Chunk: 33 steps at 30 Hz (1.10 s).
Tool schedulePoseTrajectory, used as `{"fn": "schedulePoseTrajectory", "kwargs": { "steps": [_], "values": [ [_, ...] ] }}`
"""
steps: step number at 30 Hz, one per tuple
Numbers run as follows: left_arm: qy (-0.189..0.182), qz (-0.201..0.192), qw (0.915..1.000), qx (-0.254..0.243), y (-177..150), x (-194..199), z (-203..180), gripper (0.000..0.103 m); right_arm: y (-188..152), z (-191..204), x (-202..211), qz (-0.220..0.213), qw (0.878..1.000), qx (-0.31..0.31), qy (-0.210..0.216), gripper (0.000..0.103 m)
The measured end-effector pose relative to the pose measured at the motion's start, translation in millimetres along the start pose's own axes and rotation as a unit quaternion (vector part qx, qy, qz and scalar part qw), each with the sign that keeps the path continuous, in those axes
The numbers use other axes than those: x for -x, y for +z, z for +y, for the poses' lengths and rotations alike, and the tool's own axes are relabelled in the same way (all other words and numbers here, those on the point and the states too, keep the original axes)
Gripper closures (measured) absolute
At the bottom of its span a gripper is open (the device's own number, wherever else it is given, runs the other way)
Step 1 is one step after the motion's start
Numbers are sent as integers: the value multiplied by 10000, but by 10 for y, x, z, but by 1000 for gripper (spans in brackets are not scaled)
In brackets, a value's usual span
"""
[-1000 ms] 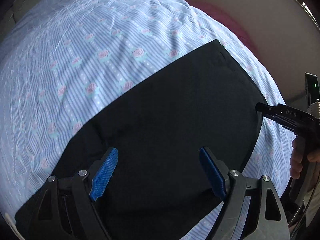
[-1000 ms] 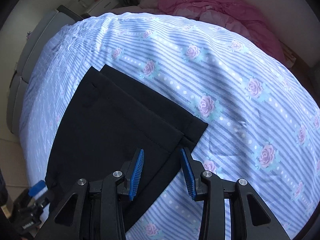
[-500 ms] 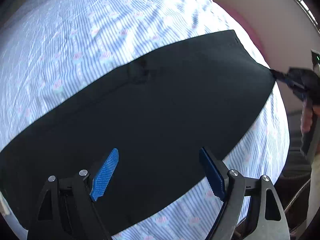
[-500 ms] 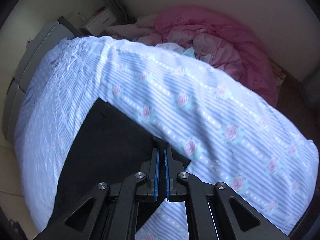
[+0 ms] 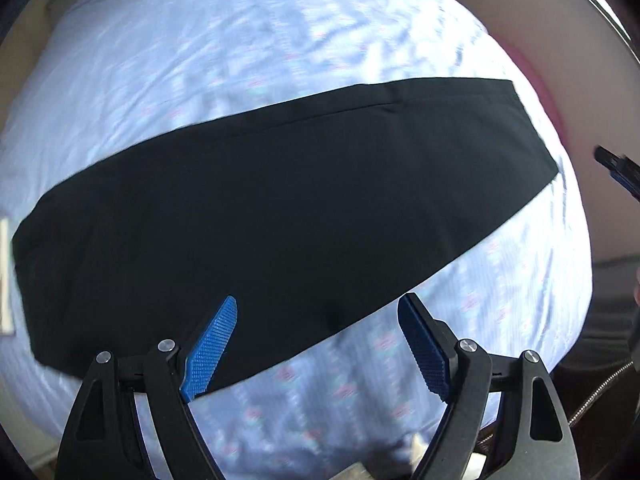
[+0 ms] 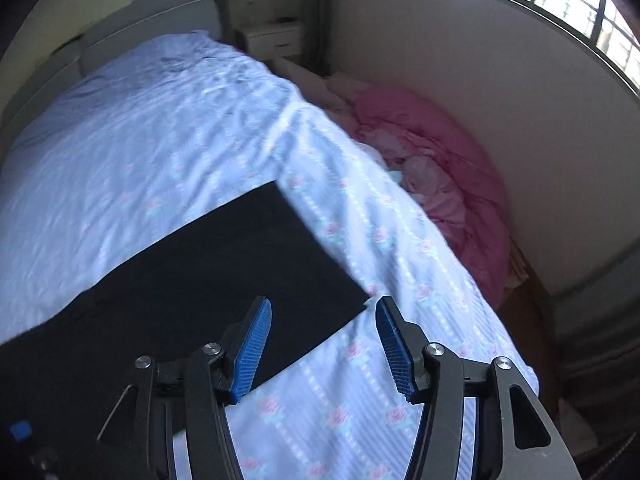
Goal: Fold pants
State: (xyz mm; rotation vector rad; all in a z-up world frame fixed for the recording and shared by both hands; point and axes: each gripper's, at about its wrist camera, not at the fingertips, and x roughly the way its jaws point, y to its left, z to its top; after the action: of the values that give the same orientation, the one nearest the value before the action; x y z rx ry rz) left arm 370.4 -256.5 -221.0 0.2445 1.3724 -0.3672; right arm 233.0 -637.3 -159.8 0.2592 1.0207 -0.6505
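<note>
Two hand-held grippers, both spread wide and holding nothing: your left hand-held gripper [image 5: 318, 344] hovers over the near long edge of the pants [image 5: 280, 208], your right hand-held gripper [image 6: 324, 344] sits just off the cuff-end corner, not touching cloth. The pants lie flat on the bed [image 5: 200, 60], one long dark strip across the striped floral sheet, legs apparently stacked one on the other. A pink quilt [image 6: 440, 168] is heaped down the far side of the bed, well apart from the pants.

Handling, as a judgement: the fabric looks thin, soft and limp, light to lift, no stiffness, so it will sag and drag between holds. Pinch at the two corners of one short end, catching both layers, then carry that end over toward the other. Mid-edge grips would likely let the layers slide apart.
</note>
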Motion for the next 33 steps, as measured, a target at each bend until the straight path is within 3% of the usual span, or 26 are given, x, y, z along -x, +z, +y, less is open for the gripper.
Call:
{"fn": "schedulePoseTrajectory", "kwargs": {
  "steps": [6, 11, 16, 21, 25, 33],
  "values": [
    [478, 0, 9930, 1080, -792, 311, 958, 20, -564, 933, 680, 132, 9856, 1051, 1321, 48],
    [802, -4, 9741, 2113, -1475, 493, 1644, 20, -1275, 1797, 857, 858, 9535, 1610, 2398, 48],
    [961, 20, 9557, 2783, -2029, 542, 2244, 18, -1964, 2653, 994, 1339, 9126, 2567, 2886, 48],
    [865, 210, 9498, 3000, -2377, 330, 2639, 18, -2727, 3415, 862, 1987, 8722, 3348, 2960, 48],
    [635, 264, 9551, 2883, -2506, 122, 2823, 18, -3121, 3801, 679, 2420, 8684, 3285, 2818, 48],
    [173, 69, 9683, 2492, -2453, -101, 2978, 18, -3317, 4173, 484, 2365, 8924, 2768, 2666, 48]
  ]
}}
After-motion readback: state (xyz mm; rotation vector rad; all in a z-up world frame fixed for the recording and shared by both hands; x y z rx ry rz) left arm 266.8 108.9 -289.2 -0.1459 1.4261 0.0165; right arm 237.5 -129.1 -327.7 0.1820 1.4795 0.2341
